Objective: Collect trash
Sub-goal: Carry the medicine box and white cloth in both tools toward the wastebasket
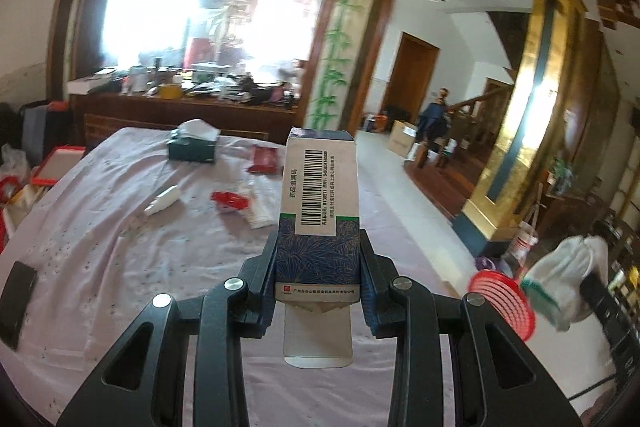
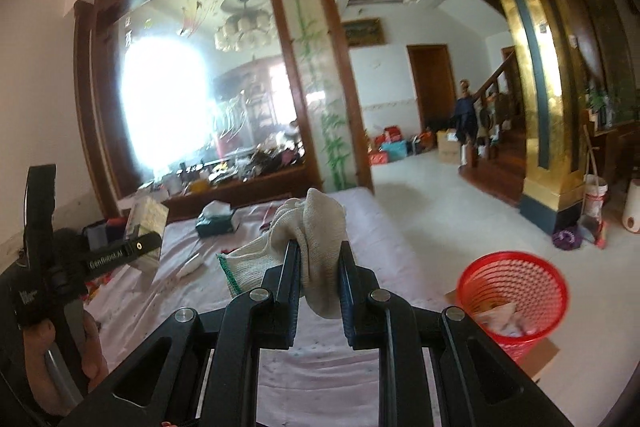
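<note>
Left gripper (image 1: 318,259) clamps a medicine carton (image 1: 320,203) between its two pads, jaws narrow around the box; carton stands upright, barcode label facing the camera, bottom flap hanging open below the pads. Right gripper (image 2: 318,267) is closed tight on a bunched white knit glove (image 2: 316,247), green-trimmed cuff drooping to the left of the fingers. Both items are held in the air above the table (image 1: 120,247), which is covered with a pale lilac cloth. Red mesh wastebasket (image 2: 512,291) stands on the floor just off the table's right edge, lower right in the right wrist view, with crumpled paper inside; in the left wrist view it shows blurred beside the glove. Still lying on the cloth: a green tissue box (image 1: 192,145), a red packet (image 1: 264,159), a red-and-white wrapper (image 1: 236,205), a white elongated object (image 1: 164,199), a dark phone (image 1: 16,303) at the near left edge. A bare hand (image 2: 60,351) grips the left tool's handle at the left margin of the right wrist view
</note>
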